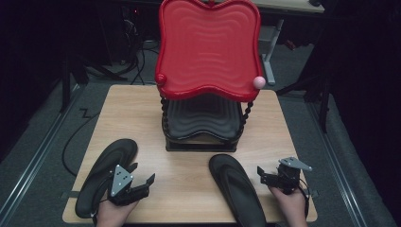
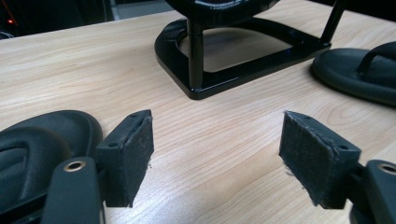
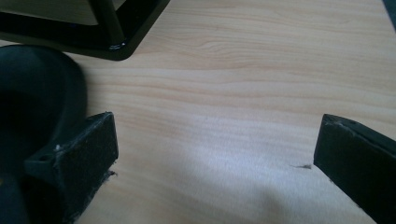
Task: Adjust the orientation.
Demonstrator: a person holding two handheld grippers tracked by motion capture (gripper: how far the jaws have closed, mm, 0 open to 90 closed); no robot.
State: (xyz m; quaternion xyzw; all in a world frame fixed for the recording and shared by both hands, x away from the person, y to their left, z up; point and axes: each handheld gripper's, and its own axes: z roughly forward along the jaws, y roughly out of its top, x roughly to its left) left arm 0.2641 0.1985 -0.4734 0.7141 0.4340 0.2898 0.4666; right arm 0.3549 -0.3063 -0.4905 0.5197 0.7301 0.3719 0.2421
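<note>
the high view shows the red tray (image 1: 208,47) topping the stand (image 1: 201,144); near its base, left tongs (image 2: 217,140) and right tongs (image 3: 215,158) gape released beside two flip-flops (image 1: 106,175).

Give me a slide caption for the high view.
Two open grippers beside two black sandals before a two-tier stand.

no text, label or number can be read — on anything.

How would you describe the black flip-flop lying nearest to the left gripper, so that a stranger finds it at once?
Start at the two-tier stand with the red wavy tray on the wooden table. At the table's near left corner lies a black rubber flip-flop, beside the open left gripper. Unlike the other flip-flop, it lies angled, off to the stand's left.
</note>
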